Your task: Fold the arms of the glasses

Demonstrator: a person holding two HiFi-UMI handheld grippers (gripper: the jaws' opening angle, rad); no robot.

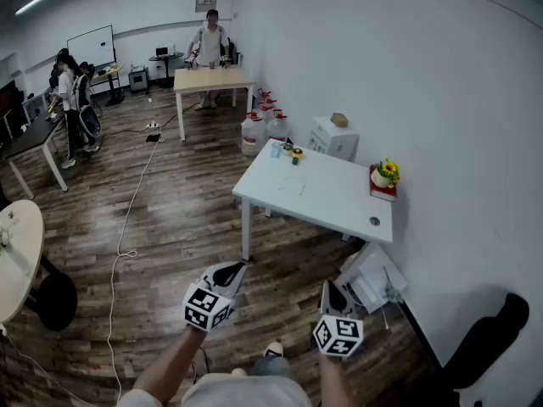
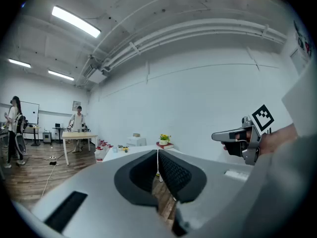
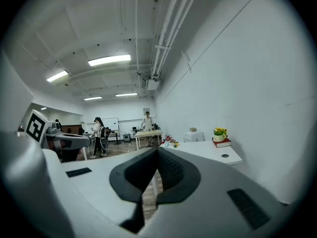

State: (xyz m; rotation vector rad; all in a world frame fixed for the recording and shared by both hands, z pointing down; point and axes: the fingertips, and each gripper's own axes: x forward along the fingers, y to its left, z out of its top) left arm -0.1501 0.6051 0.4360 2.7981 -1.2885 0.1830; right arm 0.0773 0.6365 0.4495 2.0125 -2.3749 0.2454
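The white table (image 1: pixel 327 200) stands a couple of steps ahead of me, by the right wall. A faint thin outline (image 1: pixel 293 185) lies on its top, too small to tell whether it is the glasses. Both grippers hang in the air well short of the table and hold nothing. My left gripper (image 1: pixel 231 270) is shut; in the left gripper view its dark pads (image 2: pixel 171 172) meet along one line. My right gripper (image 1: pixel 327 287) is shut too, pads (image 3: pixel 171 170) together. Each gripper shows in the other's view: the right gripper (image 2: pixel 233 135) and the left gripper (image 3: pixel 64 142).
On the table stand a flower pot on a red book (image 1: pixel 384 176) and small items (image 1: pixel 288 151) at its far end. Water jugs (image 1: pixel 263 125) and a white cabinet (image 1: pixel 333 138) stand beyond. A cable (image 1: pixel 127 219) crosses the wood floor. People work at far tables (image 1: pixel 212 80).
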